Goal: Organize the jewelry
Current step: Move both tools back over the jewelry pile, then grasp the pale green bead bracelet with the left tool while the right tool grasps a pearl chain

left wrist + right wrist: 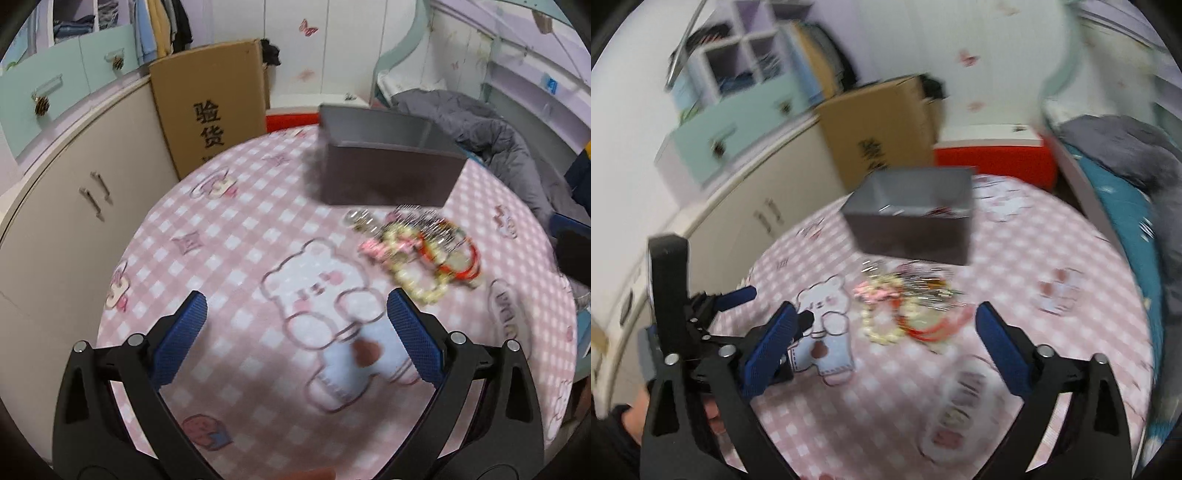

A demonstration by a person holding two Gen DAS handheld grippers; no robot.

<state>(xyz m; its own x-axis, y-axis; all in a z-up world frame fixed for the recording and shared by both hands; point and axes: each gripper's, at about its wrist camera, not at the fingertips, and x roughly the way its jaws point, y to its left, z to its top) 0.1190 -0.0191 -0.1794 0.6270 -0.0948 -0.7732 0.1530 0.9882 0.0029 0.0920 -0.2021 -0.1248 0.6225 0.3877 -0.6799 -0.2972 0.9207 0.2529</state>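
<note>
Jewelry [908, 306], tangled in a pile, is lying just before the box [916, 225]. Both grippers, left [295, 332] and right [886, 339], are being held wide apart, empty. Snagged strands are likely being dragged along with any single piece.

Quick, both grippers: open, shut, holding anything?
Left gripper: open, holding nothing.
Right gripper: open, holding nothing; jewelry pile lies on the table ahead.

cardboard box [208, 107] leaning on beige cabinet [74, 206] | grey quilt [491, 136] on bed | red box [993, 162]
</note>
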